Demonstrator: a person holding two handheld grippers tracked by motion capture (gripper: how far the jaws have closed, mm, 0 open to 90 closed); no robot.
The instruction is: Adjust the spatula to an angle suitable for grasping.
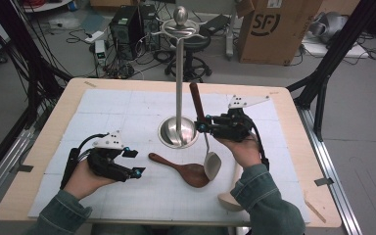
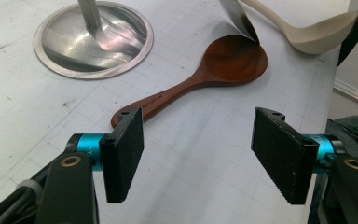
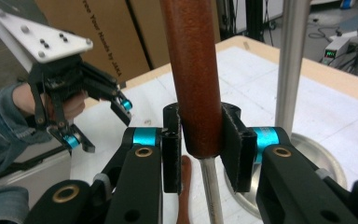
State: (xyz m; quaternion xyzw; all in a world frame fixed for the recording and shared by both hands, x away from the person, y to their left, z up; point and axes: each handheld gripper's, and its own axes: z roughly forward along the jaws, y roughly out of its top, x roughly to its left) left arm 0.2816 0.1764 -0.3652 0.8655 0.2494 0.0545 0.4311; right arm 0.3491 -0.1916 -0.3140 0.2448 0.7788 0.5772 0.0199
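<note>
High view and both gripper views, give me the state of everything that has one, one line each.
Right gripper: shut on the ladle's handle.
Left gripper: open, holding nothing.
Metal ladle: lifted, upright, bowl hanging low over the table.
Wooden spoon: lying flat.
Cream ladle: lying on the table.
Utensil stand: upright, hooks bare.

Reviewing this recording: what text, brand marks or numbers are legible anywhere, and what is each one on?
"SF", inside an oval logo: cardboard box on the floor beyond the table.
"...ree Your Hands by JAKA": printed slantwise on the cardboard box, in the right gripper view.
Small pale print on the wooden spoon handle: too small to read.
</note>
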